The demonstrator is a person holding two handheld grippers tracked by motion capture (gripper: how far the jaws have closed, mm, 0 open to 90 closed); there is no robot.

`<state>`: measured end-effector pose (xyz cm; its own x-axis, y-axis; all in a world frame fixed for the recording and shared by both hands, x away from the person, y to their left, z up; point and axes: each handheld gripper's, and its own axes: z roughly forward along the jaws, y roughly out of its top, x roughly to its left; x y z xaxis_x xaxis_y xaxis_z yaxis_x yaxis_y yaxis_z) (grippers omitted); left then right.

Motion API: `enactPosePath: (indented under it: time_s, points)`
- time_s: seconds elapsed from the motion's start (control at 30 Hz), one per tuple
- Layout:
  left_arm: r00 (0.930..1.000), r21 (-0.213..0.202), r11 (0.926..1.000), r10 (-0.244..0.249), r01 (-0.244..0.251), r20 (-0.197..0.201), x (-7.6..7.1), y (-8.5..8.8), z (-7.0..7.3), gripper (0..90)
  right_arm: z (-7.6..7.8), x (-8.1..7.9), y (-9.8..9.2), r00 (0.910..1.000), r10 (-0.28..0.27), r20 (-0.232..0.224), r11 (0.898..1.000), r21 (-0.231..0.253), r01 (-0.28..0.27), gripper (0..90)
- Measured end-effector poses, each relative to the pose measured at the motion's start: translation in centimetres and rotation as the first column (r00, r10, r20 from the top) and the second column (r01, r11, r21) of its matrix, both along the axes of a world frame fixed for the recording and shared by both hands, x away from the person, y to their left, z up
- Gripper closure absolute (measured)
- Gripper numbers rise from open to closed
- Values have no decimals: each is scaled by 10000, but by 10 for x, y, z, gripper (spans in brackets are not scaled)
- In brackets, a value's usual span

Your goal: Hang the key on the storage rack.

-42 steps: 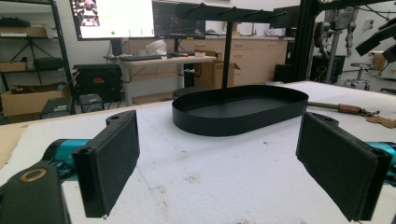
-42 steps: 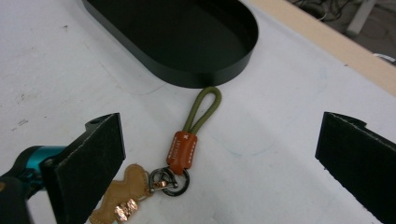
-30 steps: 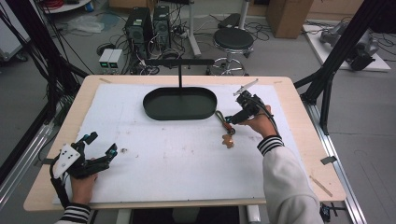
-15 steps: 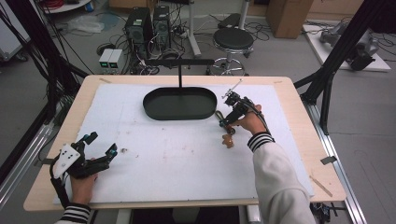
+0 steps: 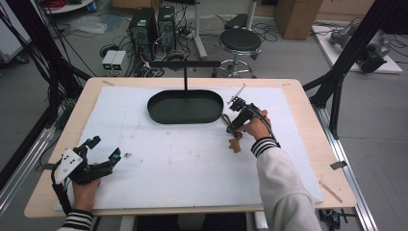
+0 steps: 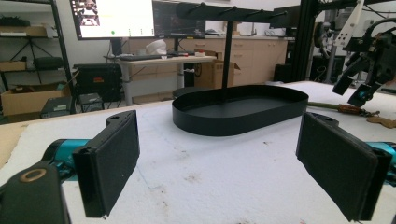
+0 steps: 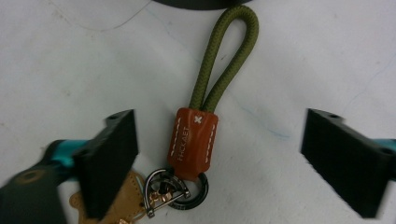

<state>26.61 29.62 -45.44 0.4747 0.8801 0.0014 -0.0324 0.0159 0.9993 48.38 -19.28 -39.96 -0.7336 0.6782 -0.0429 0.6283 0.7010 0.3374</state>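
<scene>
High view: fixed above the person's side, looking forward and down across the whole white foam-covered table (image 5: 159, 168), lab floor behind it. Left gripper view: sits low over the table near the front left corner, facing level across it toward the black oval metal tray (image 6: 238, 109); the other hand's gripper (image 6: 357, 91) shows far right. Right gripper view: points steeply down, very close to the surface, on the olive cord loop with brown leather tab (image 7: 205, 116). Shared: the tray (image 5: 185, 107) in the high and left views; its edge tops the right view.
</scene>
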Motion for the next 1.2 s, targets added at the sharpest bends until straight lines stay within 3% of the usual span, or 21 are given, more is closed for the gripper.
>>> enactPosePath:
  time_s: [0.2, 0.37, 0.63, 1.2]
  points:
    - [10000, -16, 10000, 4, -4, 16, 0, 0, 0, 138, -1, 0, 2, 9998, -189, -87, 9998, 49, 189, 193]
    - [10000, -20, 10000, -17, 17, -1, 0, 0, 0, 139, -2, 1, 5, 9987, -340, -379, 9994, 83, 343, 308]
    - [10000, -17, 10000, -15, 15, -4, 0, 0, 0, 138, -6, 2, 9, 9972, -280, -700, 9994, -214, 265, 456]
    - [10000, -19, 10000, -16, 16, -6, 0, 0, 0, 138, -7, 2, 10, 9949, -212, -985, 9992, -346, 179, 652]
